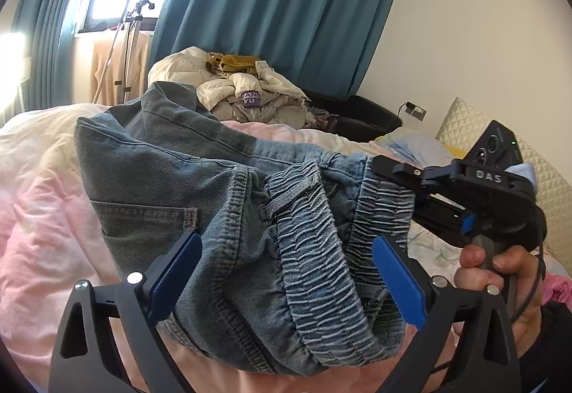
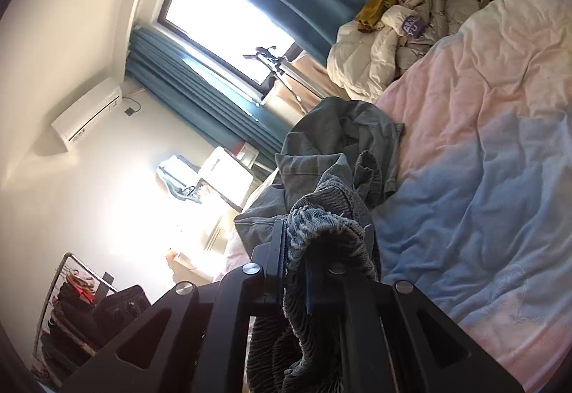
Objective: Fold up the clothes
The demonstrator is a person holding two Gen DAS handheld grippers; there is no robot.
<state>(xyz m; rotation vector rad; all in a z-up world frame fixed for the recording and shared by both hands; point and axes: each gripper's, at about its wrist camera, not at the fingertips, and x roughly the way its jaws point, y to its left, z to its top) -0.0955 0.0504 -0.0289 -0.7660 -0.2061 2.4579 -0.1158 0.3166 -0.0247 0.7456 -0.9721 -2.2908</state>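
Blue-grey jeans [image 1: 221, 185] with an elastic gathered waistband lie bunched on the bed, partly lifted. My left gripper [image 1: 286, 271] is open wide, its blue pads [image 1: 178, 268] standing on either side of the waistband and seat, which fill the gap between them. My right gripper [image 1: 400, 178] comes in from the right, held by a hand [image 1: 500, 268], and is shut on the waistband edge. In the right wrist view the jeans [image 2: 339, 143] trail away over the bed, and the right gripper [image 2: 296, 260] pinches a fold of frayed waistband that drapes over its fingers.
A pink, cream and blue duvet [image 1: 43, 214] [image 2: 482, 143] covers the bed. A heap of cream jackets [image 1: 243, 85] [image 2: 411, 35] sits on a black sofa [image 1: 361, 114] beyond. A quilted pillow [image 1: 464, 121] is at the right. A clothes rack [image 2: 68, 314] stands by the wall.
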